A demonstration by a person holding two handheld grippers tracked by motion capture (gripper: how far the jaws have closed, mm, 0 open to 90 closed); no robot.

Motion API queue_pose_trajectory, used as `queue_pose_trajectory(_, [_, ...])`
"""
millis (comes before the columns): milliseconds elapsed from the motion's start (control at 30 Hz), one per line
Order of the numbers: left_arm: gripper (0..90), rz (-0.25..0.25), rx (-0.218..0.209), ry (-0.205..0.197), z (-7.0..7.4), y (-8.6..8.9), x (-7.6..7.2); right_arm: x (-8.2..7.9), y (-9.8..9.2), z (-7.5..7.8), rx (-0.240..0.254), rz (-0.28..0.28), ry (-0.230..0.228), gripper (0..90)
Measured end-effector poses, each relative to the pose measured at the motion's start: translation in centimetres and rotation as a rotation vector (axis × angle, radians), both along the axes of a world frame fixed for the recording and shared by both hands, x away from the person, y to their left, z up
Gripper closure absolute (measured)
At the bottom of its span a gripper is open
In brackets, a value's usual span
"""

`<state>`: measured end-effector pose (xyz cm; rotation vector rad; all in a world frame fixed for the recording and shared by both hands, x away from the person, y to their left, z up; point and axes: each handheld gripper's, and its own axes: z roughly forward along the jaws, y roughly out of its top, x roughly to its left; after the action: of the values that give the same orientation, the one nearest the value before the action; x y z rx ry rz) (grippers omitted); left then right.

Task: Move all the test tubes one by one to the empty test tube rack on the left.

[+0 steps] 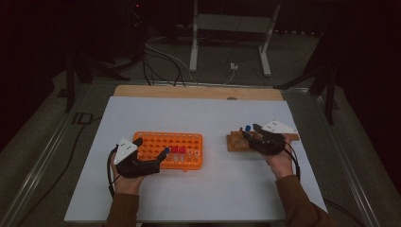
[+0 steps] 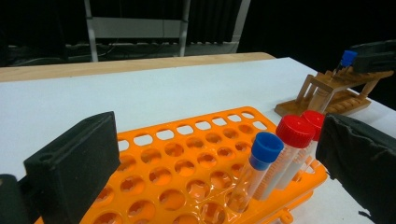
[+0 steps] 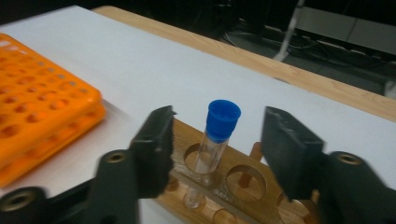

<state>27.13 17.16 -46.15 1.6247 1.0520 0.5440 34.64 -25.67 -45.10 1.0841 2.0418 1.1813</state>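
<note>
A person is sitting at a white rectangular worktop (image 1: 198,189), holding a black two-jaw gripper in each hand. The landmark here is an orange plastic tube rack with many round holes (image 1: 161,142), which is lying near the middle of the worktop. At the rack's near edge, three clear plastic tubes are standing upright in neighbouring holes: a clear tube with a blue screw cap (image 2: 261,161) and, just beside it, two clear tubes with red screw caps (image 2: 294,140). The left gripper (image 2: 219,154) is hovering at the rack's near left corner with its jaws standing wide apart; the capped tubes are sitting between them, closer to one jaw, with no pad pressing on any tube. Well to the right of the orange rack, a small wooden tube stand with round holes (image 3: 243,179) is resting on the worktop, and a second clear tube with a blue cap (image 3: 217,135) is standing upright in it. The right gripper (image 3: 215,149) is positioned over this stand, its jaws partly open on either side of that tube, with a visible gap on both sides, so the tube is not being clamped.
</note>
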Motion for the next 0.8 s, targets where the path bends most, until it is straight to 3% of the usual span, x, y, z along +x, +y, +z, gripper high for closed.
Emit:
queue_pose_trajectory(167, [0.4,0.001,0.006,-0.001,0.0,0.0,0.0,0.7,0.2,-0.7,0.018,-0.025,0.02,62.4])
queue_pose_trajectory(367, [0.4,-0.001,0.005,0.001,-0.1,-0.1,0.0,1.0,0.3,-0.9,0.056,-0.017,0.029,74.5])
queue_pose_trajectory(800, [0.4,-0.002,0.008,0.002,-0.1,-0.2,0.0,1.0,0.6,-1.4,0.056,-0.003,0.062,75.9])
